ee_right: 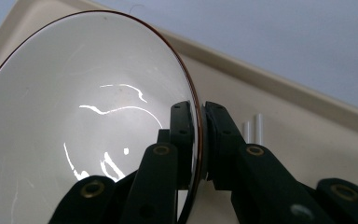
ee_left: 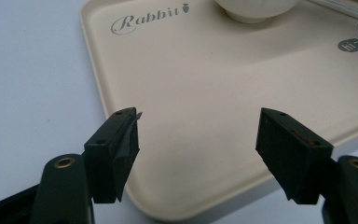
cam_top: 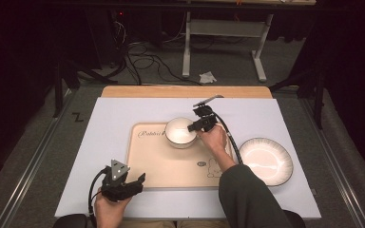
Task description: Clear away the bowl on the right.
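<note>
A white bowl (cam_top: 180,132) with a thin dark rim sits on the beige tray (cam_top: 161,164) near its far edge, beside the word "Rabbit". My right gripper (cam_top: 197,127) is shut on the bowl's right rim; in the right gripper view the two jaws pinch the bowl (ee_right: 74,116) wall, one inside and one outside, at the right gripper (ee_right: 199,135). My left gripper (cam_top: 135,183) is held over the tray's near left corner, open with nothing between its jaws. The left gripper (ee_left: 198,140) view looks across the tray (ee_left: 205,93) toward the bowl's base (ee_left: 254,9).
A white plate (cam_top: 266,160) with a dark striped rim lies on the light mat right of the tray. The tray bears a small bear drawing and a "hi" bubble (ee_left: 352,45). Beyond the table are cables and a metal stand leg on the floor.
</note>
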Demonstrator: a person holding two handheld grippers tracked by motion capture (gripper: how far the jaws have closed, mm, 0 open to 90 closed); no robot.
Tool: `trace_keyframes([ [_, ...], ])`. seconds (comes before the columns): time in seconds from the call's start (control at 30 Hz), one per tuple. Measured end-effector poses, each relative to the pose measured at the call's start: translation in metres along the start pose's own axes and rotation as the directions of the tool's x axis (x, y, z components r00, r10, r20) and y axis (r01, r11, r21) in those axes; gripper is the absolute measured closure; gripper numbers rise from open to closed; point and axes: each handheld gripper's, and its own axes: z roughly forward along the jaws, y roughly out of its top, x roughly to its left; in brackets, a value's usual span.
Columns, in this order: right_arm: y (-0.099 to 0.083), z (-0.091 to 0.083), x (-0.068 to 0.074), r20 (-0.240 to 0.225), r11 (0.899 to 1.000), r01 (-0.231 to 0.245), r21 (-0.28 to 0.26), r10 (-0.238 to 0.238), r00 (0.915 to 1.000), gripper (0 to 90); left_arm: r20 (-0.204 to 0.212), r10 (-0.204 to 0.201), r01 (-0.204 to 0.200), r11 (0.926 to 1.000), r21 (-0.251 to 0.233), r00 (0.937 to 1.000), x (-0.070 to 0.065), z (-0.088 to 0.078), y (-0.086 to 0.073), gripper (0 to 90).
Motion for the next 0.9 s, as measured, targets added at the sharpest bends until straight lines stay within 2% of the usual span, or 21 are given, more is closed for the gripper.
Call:
trace_keyframes([
  [0.07, 0.002, 0.002, -0.002, 0.003, 1.0, 0.007, -0.012, -0.007, 1.0, 83.7, 0.031, -0.026, 0.026, 0.9997, -0.001, 0.9992, 0.001, -0.001, 0.001, 30.1],
  [0.2, 0.005, 0.004, -0.002, 0.011, 1.0, 0.002, -0.026, -0.002, 0.9999, 83.5, 0.019, -0.004, 0.004, 0.9999, 0.016, 0.9998, -0.004, 0.0, -0.001, 30.1],
  [0.37, 0.007, 0.006, -0.003, 0.011, 0.999, 0.011, -0.035, -0.011, 0.9999, 82.0, 0.005, -0.003, 0.003, 0.9998, 0.021, 1.0, -0.004, -0.001, -0.003, 30.1],
  [0.43, 0.007, 0.006, -0.002, 0.037, 0.999, 0.026, -0.04, -0.024, 0.999, 73.5, 0.0, 0.009, -0.009, 0.9991, 0.042, 1.0, -0.005, 0.001, -0.001, 31.0],
  [0.5, 0.006, 0.005, -0.004, 0.052, 0.999, 0.013, -0.043, -0.011, 0.9986, 64.3, -0.014, 0.031, -0.03, 0.9984, 0.048, 0.9994, -0.008, 0.002, 0.001, 31.2],
  [0.63, 0.004, -0.008, -0.008, 0.059, 0.998, 0.019, -0.063, -0.015, 0.9981, 53.1, -0.006, 0.056, -0.056, 0.9965, 0.062, 0.9984, -0.012, 0.005, 0.002, 31.1],
  [0.67, 0.003, -0.011, -0.007, 0.052, 0.997, 0.013, -0.074, -0.009, 0.9986, 51.9, -0.005, 0.058, -0.058, 0.9963, 0.064, 0.9983, -0.012, 0.006, 0.002, 31.1],
  [0.77, 0.0, -0.027, -0.003, 0.052, 0.993, 0.05, -0.106, -0.044, 0.9976, 50.6, 0.006, 0.05, -0.05, 0.9968, 0.062, 0.9987, -0.012, 0.008, 0.004, 30.7],
  [0.9, -0.004, -0.043, 0.003, 0.073, 0.99, 0.09, -0.111, -0.082, 0.9939, 49.7, 0.007, 0.062, -0.063, 0.9959, 0.065, 0.998, -0.014, 0.008, 0.005, 29.9],
])
